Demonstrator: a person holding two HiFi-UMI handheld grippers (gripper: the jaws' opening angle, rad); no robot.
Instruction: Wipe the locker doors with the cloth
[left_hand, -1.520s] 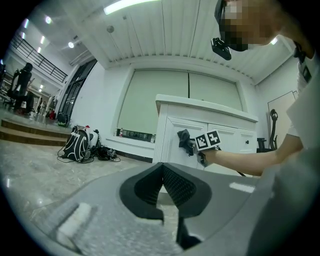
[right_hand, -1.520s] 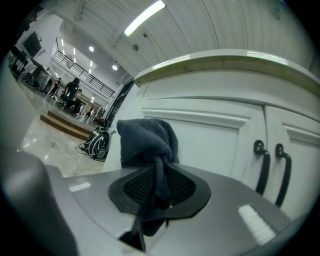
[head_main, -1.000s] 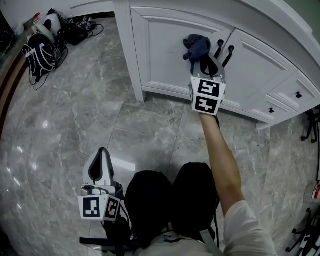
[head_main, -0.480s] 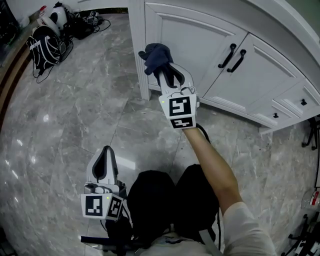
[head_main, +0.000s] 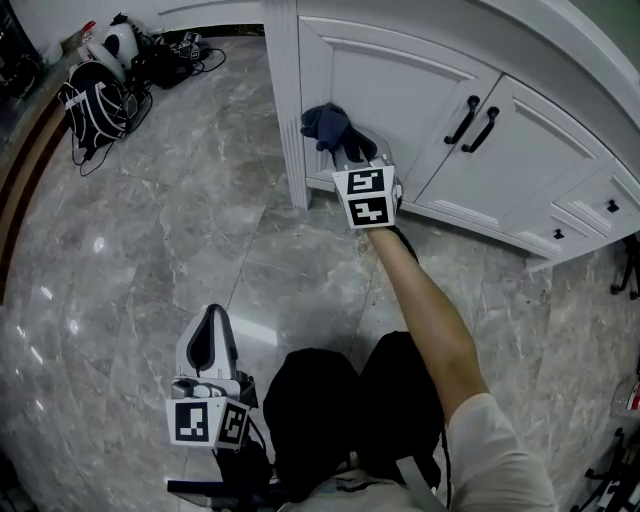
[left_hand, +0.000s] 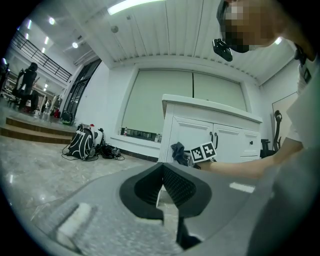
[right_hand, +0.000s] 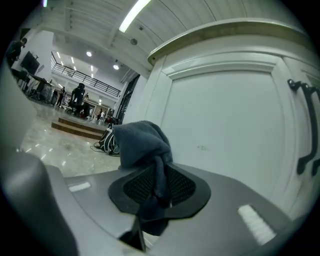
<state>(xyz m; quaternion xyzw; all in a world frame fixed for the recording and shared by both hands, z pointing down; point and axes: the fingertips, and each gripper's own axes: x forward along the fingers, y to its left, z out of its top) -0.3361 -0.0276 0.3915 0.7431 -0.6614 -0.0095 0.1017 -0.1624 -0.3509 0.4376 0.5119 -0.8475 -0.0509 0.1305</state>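
Pinched by one thin fold in the right gripper (head_main: 345, 150), at the left edge of the left locker door (head_main: 400, 90), the dark cloth (head_main: 323, 121) could be dragged loose by friction; the left gripper (head_main: 208, 335) is closed on nothing.

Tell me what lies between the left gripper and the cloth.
Only bare floor, as the head view shows. The left gripper is shut and empty; the cloth is clamped in the right gripper by the door.

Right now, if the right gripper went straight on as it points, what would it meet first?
Likely the white panel of the left cabinet door, its clamped cloth touching first; gap hard to judge.
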